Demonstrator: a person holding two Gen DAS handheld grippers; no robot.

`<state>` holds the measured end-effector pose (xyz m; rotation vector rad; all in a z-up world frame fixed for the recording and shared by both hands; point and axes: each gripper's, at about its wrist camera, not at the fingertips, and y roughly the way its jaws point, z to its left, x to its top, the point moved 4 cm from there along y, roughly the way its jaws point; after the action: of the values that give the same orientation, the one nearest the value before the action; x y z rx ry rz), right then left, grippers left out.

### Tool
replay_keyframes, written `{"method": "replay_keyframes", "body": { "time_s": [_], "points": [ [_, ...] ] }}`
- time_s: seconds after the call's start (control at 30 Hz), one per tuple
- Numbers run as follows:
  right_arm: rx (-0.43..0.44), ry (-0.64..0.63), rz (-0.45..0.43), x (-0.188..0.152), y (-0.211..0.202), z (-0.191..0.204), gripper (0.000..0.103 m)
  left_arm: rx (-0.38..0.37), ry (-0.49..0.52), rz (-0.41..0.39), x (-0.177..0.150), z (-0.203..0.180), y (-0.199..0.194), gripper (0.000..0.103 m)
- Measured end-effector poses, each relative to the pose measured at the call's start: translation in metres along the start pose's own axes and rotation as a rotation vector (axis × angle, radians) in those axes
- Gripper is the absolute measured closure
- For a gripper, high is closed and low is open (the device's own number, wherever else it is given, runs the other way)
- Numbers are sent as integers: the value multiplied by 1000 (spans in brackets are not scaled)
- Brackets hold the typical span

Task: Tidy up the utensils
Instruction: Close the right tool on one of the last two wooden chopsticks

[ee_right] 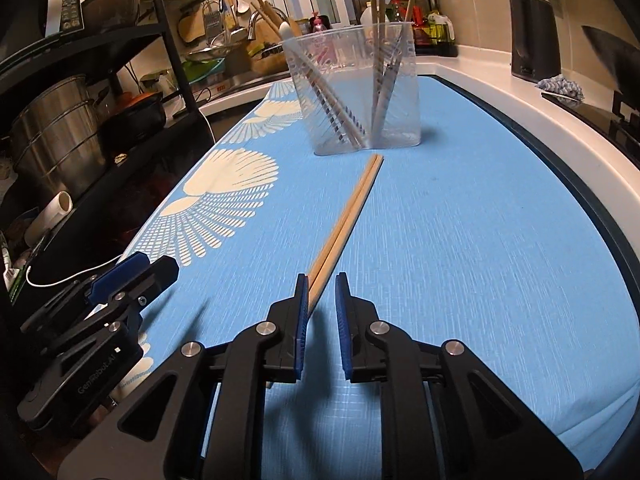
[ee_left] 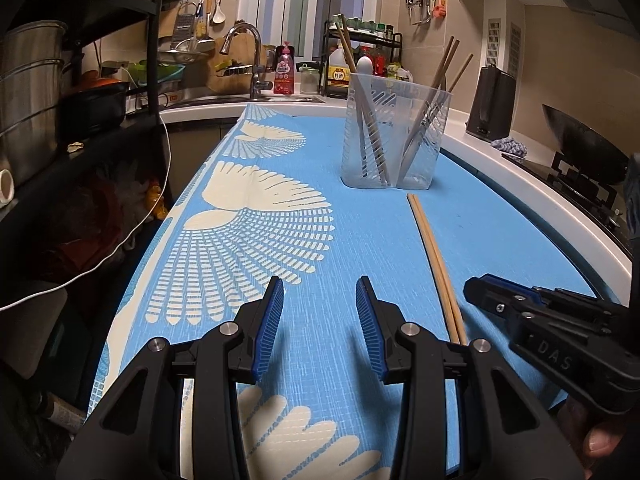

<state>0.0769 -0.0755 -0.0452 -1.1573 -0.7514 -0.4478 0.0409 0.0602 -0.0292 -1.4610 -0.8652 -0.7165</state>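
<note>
My left tongs [ee_left: 320, 292] were black plastic with angular cut-out arms; each finger carried a ribbed blue pad [ee_left: 272, 320]; round silver pivot bolts [ee_left: 230, 328] sat at the joints. My right tongs [ee_right: 322, 292] matched them: black arms, blue pads, silver bolts; seen from the left camera their side bore small screws and raised letters reading DAS. My left tongs' body showed faint white lettering from the right camera; a fingertip [ee_left: 600, 444] of mine showed below.

The left tongs [ee_left: 320, 292] point forward and downward with their blue pads well apart and nothing between them. Just beside them, the right tongs [ee_right: 322, 292] are lowered at a steeper tilt, jaws narrow but not pressed together. A fingertip [ee_left: 600, 444] shows beneath the right tongs.
</note>
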Motion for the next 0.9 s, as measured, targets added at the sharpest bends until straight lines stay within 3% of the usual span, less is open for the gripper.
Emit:
{"method": "replay_keyframes", "body": {
  "time_s": [0.23,0.9],
  "points": [
    [-39,-35,44,-5,11,7,87,-10,-2,9,-4,-3,2,65],
    [-99,-105,61,-7,10,14,85,-14,-9,11,-5,-6,1,65]
  ]
}}
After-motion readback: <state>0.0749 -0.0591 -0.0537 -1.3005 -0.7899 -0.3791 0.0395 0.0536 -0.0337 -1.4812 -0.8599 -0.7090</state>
